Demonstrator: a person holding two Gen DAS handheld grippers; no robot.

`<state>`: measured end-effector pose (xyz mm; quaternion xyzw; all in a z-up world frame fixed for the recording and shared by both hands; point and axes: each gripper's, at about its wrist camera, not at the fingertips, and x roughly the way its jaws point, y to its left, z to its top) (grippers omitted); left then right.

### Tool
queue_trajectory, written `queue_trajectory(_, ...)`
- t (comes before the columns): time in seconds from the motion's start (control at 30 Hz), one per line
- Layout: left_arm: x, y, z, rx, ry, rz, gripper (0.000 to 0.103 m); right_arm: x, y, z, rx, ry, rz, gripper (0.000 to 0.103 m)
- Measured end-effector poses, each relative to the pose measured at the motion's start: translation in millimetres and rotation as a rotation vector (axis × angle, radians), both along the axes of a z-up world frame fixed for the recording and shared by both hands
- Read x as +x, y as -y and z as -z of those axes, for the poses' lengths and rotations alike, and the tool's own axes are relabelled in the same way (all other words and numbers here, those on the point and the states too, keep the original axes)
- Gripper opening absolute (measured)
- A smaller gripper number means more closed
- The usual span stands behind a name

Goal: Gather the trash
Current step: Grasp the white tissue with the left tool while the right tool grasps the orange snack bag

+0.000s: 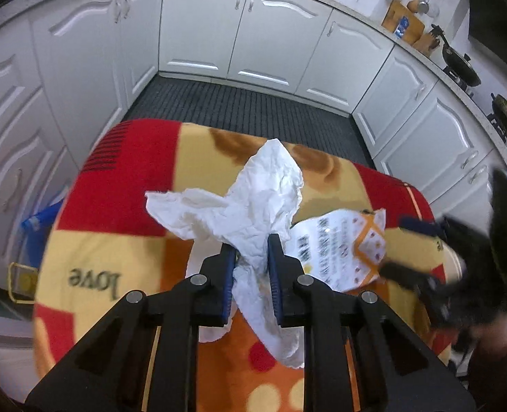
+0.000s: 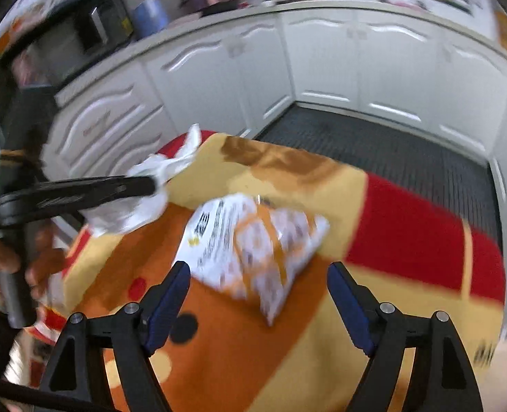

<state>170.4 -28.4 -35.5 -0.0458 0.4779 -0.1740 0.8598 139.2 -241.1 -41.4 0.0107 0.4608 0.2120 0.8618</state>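
Observation:
My left gripper (image 1: 251, 243) is shut on a crumpled white tissue (image 1: 253, 192) and holds it just above the red, orange and yellow blanket (image 1: 116, 189). The tissue also shows in the right wrist view (image 2: 143, 202), pinched in the left gripper. An orange and white snack wrapper (image 1: 342, 247) lies on the blanket to the right of the tissue. In the right wrist view the wrapper (image 2: 253, 243) lies just ahead of my right gripper (image 2: 258, 271), which is open with its jaws wide on either side of the wrapper's near end. The right gripper shows blurred in the left wrist view (image 1: 408, 247).
White kitchen cabinets (image 1: 274, 37) wrap around a dark ribbed floor mat (image 1: 239, 103) beyond the blanket. Pans stand on a stove (image 1: 486, 96) at the right. A microwave (image 2: 82, 31) and pots sit on the counter at the left. A blue bag (image 1: 37, 237) lies left of the blanket.

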Motion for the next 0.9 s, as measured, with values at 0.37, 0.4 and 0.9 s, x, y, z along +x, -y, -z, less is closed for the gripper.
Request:
queue_trajectory(0.37, -15.8, -21.2, 15.1, 0.013, -0.014, -0.002, 0.016, 49.6, -19.8, 35.9, -0.066, -0.107, -0.097, 0.083)
queue_trajectory(0.4, -16.0, -20.9, 15.9, 0.01, -0.014, 0.003, 0.016, 47.1, -17.7, 34.5, -0.049, -0.119, -0.088, 0.083)
queue_trajectory(0.9, -23.1, -21.7, 20.0, 0.01, 0.004, 0.006, 0.016, -31.2, 16.1, 32.0, 0.191, -0.225, 0.061, 0.083)
